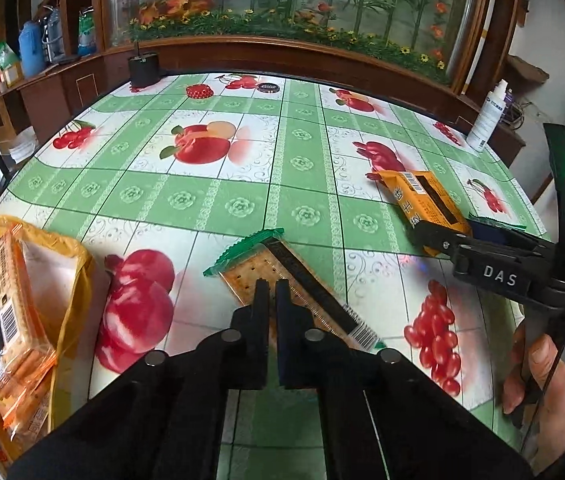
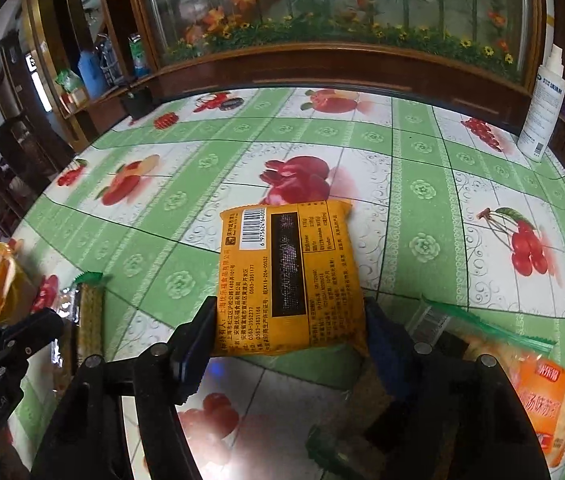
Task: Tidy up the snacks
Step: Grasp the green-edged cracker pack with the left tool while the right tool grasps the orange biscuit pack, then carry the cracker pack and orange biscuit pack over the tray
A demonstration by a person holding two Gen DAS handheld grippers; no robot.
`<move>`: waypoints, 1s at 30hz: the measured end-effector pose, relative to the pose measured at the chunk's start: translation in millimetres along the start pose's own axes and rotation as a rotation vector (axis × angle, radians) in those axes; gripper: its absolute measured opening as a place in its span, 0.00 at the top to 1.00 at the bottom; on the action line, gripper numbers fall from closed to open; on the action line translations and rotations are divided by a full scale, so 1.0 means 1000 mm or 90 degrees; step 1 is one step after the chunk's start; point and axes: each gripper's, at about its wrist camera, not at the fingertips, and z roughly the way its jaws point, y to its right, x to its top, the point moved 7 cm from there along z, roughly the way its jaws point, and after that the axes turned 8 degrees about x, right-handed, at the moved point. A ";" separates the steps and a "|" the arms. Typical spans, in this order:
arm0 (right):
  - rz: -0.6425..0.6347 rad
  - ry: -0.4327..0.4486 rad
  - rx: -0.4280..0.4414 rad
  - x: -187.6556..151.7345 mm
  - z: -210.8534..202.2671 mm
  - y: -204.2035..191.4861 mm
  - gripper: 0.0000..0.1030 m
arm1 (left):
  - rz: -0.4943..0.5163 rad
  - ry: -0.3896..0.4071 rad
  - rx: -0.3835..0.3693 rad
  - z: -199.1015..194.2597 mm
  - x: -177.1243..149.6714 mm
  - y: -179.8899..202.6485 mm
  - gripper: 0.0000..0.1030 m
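Nearest, the left gripper [image 1: 269, 288] had its jaws drawn together over the green-ended cracker packet [image 1: 282, 276]; whether the wrapper was actually pinched, I could not tell, as the pads hid the contact. The packet lay flat on the fruit-print tablecloth [image 1: 218, 204].

The right gripper [image 2: 290, 320] stood partly open, straddling the near end of the orange snack pack [image 2: 288, 276]. One pad sat at each long side, apparently touching, though a firm squeeze was not evident. That pack also lay flat on the cloth.

At the left edge sat an open yellow bag [image 1: 62, 264] with cracker packs already inside, probably the collection point. Just beside the right gripper lay another cracker packet [image 2: 530, 380], orange-labelled with a green seal, partly cut off by the frame.

Judged progress: some snacks were bagged; at least three remained loose on the table.

Farther off stood a white spray bottle [image 2: 542, 108] at the table's right edge, and a dark container [image 1: 143, 67] at the far edge. Small round items near it were too small to identify. The bag's contents could not be counted.
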 end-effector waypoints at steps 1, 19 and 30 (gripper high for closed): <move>-0.001 0.002 0.004 -0.001 -0.002 -0.002 0.31 | -0.001 -0.001 -0.007 -0.001 -0.001 -0.001 1.00; 0.025 0.045 0.063 -0.009 -0.031 -0.007 0.31 | -0.163 -0.082 0.148 0.013 -0.003 -0.006 0.12; 0.042 0.059 0.076 -0.012 -0.040 0.001 0.31 | -0.069 -0.043 0.098 0.014 -0.014 0.010 0.56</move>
